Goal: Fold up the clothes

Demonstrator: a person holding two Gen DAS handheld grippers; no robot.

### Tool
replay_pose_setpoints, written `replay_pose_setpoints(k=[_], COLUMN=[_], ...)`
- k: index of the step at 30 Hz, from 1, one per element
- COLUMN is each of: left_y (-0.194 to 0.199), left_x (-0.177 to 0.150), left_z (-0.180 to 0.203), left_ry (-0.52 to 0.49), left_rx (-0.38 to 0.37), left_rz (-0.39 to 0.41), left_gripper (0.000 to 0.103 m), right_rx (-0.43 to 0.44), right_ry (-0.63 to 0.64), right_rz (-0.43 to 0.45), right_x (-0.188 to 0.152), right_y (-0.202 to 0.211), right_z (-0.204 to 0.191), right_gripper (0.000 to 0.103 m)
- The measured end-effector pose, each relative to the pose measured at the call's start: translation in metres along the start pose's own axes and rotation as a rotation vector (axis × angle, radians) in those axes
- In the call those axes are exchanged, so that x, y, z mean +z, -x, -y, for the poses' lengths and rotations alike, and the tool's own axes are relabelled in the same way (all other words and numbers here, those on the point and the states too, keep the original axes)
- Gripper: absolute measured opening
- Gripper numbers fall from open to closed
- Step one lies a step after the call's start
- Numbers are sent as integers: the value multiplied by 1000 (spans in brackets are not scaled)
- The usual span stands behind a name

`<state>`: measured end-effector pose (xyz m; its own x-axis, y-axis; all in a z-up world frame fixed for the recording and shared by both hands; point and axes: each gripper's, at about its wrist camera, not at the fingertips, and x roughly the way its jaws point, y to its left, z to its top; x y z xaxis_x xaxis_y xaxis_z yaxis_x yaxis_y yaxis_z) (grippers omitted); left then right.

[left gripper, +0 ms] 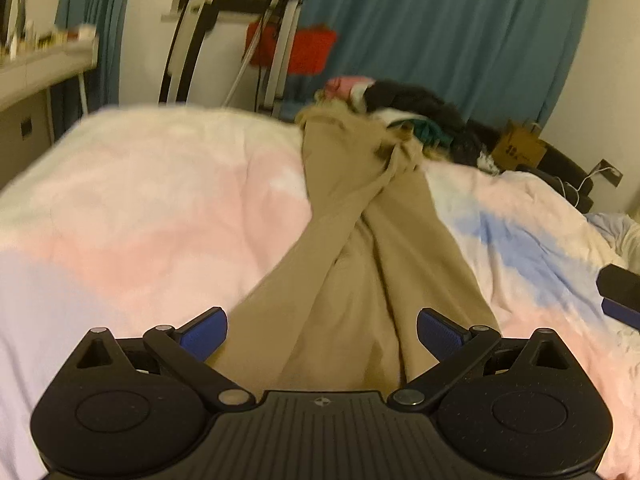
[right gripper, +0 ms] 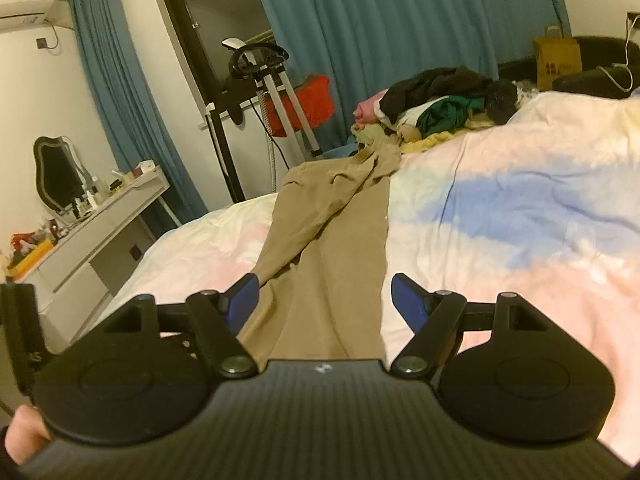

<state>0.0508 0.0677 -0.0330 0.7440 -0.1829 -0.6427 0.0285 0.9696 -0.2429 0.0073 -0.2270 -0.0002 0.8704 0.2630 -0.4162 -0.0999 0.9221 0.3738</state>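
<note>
Right now, the long tan cloth trousers (left gripper: 360,264) lie stretched out on the soft bed cover with pink, white and blue patches (left gripper: 140,208). Their far end reaches the heap of dark, green and pink clothes (right gripper: 444,96) at the far edge of the bed.

On the left side, the left gripper (left gripper: 322,332) has its blue pads spread wide, with the near end of the trousers between them. It holds nothing. The two legs cross over each other partway up, and the left view is a bit blurry, so I cannot tell if the cloth is twisted there.

On the right side, the right gripper (right gripper: 324,300) is spread wide too, with the trousers between its pads, and it holds nothing. From here the right edge of the trousers looks fairly straight.

The trousers are long and flat, not folded up. To fold them well, I think the legs should lie one on top of the other. Each gripper should pinch both layers at the near end, not just the top one. Lifting both sides evenly would keep the fold neat.
</note>
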Motion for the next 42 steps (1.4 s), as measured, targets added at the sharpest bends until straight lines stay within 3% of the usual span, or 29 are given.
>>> replay_pose_setpoints(k=[9, 14, 18, 22, 25, 30, 37, 38, 39, 42], left_y=[-7, -8, -8, -2, 3, 9, 11, 14, 16, 24], left_x=[8, 10, -2, -15, -20, -23, -22, -22, -22, -22], left_z=[-55, -102, -126, -135, -136, -140, -123, -120, -118, -110], left_ry=[192, 383, 543, 641, 642, 701, 576, 556, 536, 478], left_rx=[23, 7, -27, -28, 12, 44, 115, 129, 143, 144], left_rz=[-182, -260, -247, -197, -197, -175, -212, -211, -209, -194], left_gripper=[97, 96, 86, 77, 61, 58, 56, 47, 30, 13], right_rx=[3, 12, 34, 18, 16, 29, 25, 26, 28, 27], right_ry=[-77, -128, -182, -221, -259, -330, -373, -378, -383, -397], right_rz=[-36, -55, -73, -83, -98, -127, -162, -169, -175, -174], right_x=[-5, -4, -3, -5, -7, -12, -18, -18, -19, -19], right_y=[-1, -3, -6, -8, -11, -16, -21, -22, -23, -22], right_z=[15, 25, 32, 39, 45, 54, 61, 61, 62, 62], right_gripper=[75, 75, 75, 75, 76, 76, 76, 76, 76, 76])
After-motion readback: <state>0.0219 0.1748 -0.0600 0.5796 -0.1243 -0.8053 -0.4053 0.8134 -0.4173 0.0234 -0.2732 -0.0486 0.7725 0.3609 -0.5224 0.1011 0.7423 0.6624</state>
